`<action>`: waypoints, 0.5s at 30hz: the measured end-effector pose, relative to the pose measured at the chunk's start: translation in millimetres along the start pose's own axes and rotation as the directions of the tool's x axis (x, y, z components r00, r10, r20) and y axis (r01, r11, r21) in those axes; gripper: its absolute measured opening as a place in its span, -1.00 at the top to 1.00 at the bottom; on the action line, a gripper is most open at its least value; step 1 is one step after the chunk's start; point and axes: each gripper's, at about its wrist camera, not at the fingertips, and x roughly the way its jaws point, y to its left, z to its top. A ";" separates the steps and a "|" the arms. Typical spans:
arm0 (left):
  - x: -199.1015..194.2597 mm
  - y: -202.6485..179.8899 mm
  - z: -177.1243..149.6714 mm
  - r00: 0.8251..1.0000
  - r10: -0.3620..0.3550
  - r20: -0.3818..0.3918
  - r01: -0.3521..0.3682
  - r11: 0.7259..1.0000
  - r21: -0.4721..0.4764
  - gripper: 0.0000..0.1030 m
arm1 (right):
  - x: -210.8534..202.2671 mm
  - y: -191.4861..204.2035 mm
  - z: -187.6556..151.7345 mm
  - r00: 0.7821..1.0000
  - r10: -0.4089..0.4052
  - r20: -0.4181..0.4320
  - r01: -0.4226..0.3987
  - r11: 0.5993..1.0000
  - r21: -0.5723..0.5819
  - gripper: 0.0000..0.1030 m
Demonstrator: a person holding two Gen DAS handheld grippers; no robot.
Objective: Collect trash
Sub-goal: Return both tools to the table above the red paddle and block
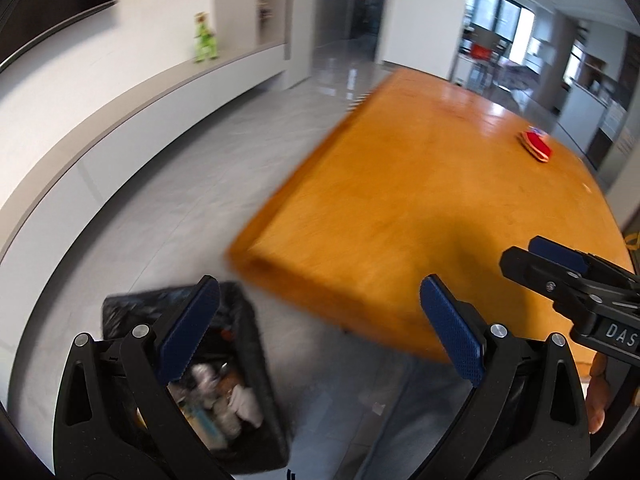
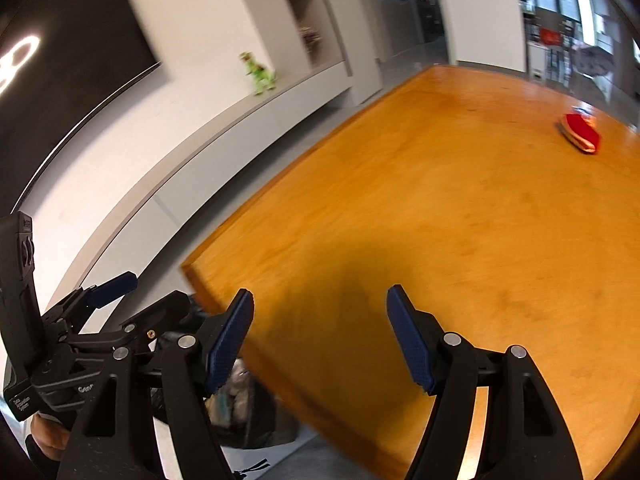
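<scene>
A red wrapper (image 1: 536, 144) lies on the far right of the orange wooden table (image 1: 400, 200); it also shows in the right wrist view (image 2: 580, 133). A black-lined trash bin (image 1: 244, 360) with crumpled paper and wrappers stands on the floor beside the table's near corner. My left gripper (image 1: 320, 332) is open and empty above the bin and the table edge. My right gripper (image 2: 320, 336) is open and empty over the table's near end (image 2: 440, 220). The bin (image 2: 240, 392) is partly hidden behind my right gripper's left finger.
Grey tiled floor (image 1: 180, 200) lies left of the table. A long white wall ledge holds a green toy (image 1: 206, 38), also in the right wrist view (image 2: 260, 74). A dark screen (image 2: 60, 100) hangs on the wall. The right gripper enters the left wrist view (image 1: 560, 268).
</scene>
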 end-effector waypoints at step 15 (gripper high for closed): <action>64.6 -135.8 71.7 0.985 -0.158 -0.065 0.168 0.963 0.211 -0.88 | -3.8 -140.7 44.5 0.977 -0.214 0.002 0.211 0.963 0.168 -0.36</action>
